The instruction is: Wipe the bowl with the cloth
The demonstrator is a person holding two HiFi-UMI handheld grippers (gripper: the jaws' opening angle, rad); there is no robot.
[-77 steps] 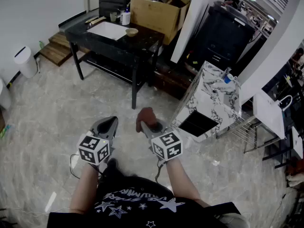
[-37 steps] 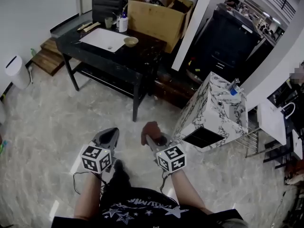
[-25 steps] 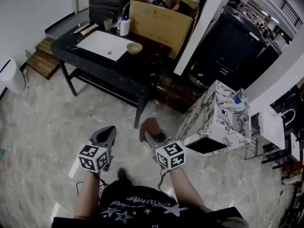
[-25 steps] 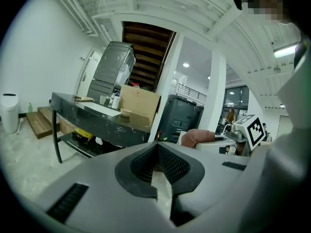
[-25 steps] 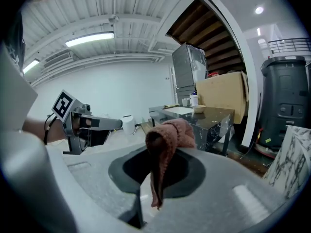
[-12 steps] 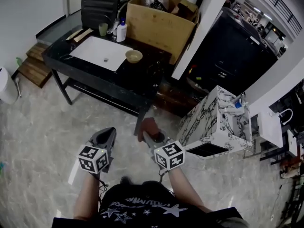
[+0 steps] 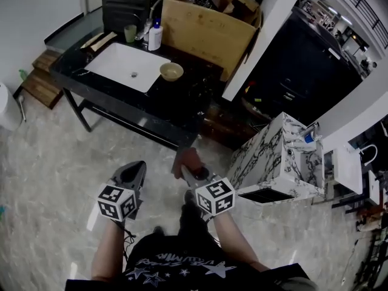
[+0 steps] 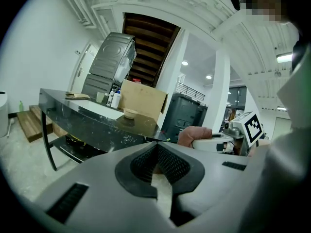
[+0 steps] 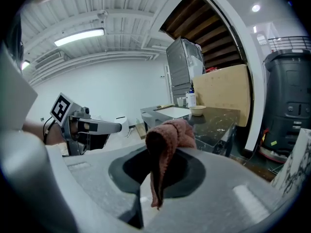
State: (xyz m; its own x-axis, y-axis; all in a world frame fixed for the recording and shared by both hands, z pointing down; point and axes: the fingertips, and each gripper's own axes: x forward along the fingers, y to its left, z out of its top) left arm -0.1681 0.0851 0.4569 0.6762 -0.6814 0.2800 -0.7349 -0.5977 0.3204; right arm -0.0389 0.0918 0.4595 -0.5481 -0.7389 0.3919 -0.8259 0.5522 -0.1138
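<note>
A small tan bowl (image 7: 171, 71) stands on the black table (image 7: 182, 96) beside a white inset sink; it also shows far off as the bowl (image 8: 129, 113) and the bowl (image 9: 197, 109). My right gripper (image 7: 189, 165) is shut on a reddish-brown cloth (image 7: 187, 159), bunched at the jaw tips, the cloth (image 9: 167, 140) hanging between the jaws. My left gripper (image 7: 134, 170) is shut with nothing in it, out over the floor a little short of the table. Both grippers are held at waist height, well away from the bowl.
A white sink (image 7: 126, 66), a green cup (image 7: 130, 34) and a white bottle (image 7: 155, 36) share the table. A cardboard box (image 7: 209, 18) stands behind it. A marble-patterned cabinet (image 7: 277, 159) is on the right, a white pillar (image 7: 260, 35) next to the table.
The person has walked toward the table, so the table and bowl sit closer and lower in the head view. Both grippers keep their pose, the cloth still in the right one.
</note>
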